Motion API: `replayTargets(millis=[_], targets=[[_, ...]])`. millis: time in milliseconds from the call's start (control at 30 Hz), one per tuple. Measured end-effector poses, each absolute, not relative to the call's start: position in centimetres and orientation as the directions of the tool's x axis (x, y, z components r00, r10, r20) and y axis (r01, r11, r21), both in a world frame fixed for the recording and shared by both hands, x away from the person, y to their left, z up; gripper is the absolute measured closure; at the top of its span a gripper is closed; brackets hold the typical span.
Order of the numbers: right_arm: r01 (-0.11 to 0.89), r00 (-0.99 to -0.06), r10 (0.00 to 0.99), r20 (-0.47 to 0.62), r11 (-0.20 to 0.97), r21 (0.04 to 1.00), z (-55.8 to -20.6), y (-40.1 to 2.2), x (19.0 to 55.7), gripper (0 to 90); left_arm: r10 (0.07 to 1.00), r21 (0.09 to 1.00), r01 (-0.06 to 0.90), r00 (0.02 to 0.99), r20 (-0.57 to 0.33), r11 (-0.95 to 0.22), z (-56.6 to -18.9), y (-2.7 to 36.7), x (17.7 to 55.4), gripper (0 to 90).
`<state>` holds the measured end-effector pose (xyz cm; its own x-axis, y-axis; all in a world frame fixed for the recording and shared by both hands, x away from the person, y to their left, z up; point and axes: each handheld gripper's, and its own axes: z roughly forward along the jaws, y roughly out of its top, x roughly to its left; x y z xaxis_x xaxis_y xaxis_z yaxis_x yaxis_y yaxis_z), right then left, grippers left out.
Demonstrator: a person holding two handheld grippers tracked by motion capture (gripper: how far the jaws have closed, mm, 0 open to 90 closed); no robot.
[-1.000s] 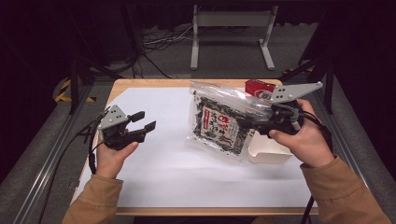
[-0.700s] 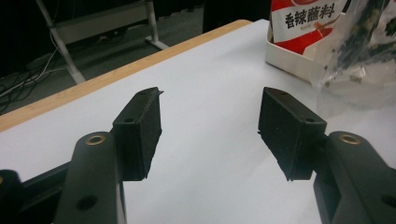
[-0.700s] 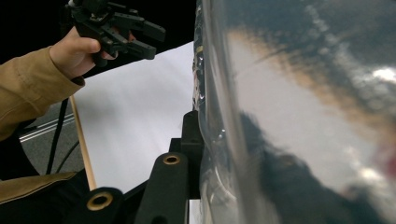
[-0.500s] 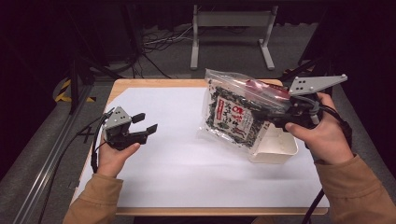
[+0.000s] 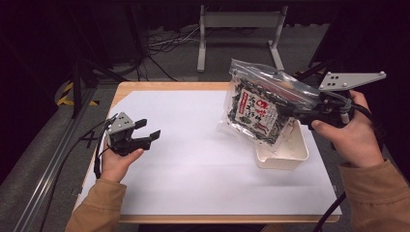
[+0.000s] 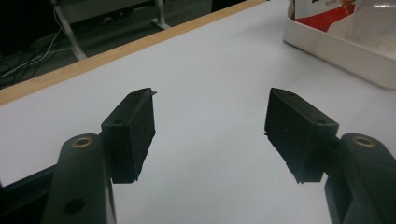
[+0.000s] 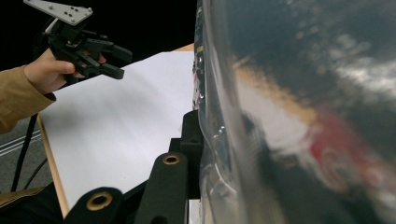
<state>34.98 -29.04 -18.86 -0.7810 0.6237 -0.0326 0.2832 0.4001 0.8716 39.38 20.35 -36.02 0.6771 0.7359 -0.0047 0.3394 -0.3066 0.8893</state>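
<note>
Since a second ago the right gripper (image 5: 300,115), clamped on the seaweed bag (image 5: 258,108), has lifted it clear of the white tray (image 5: 285,157) at four o'clock, while the left gripper (image 5: 147,130), jaws just widening and empty, waits at nine o'clock, likely to take the bag's free edge next.

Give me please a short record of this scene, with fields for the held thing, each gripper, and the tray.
held thing: clear bag of dark dried food with a red and white label, lifted above the tray
right gripper: shut on the bag's edge
left gripper: open, nothing between its jaws, which have just been opening, over the white sheet
tray: white plastic tray on the sheet's right side
</note>
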Motion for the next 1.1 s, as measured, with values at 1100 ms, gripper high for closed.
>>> replayTargets(millis=[1100], targets=[[0.288,-0.616,0.77,-0.166,0.417,0.862,-19.3,-33.8,35.3,76.8,0.749,0.88,0.373,0.662,-0.03,-0.295,-37.3,21.2,40.3,28.5]])
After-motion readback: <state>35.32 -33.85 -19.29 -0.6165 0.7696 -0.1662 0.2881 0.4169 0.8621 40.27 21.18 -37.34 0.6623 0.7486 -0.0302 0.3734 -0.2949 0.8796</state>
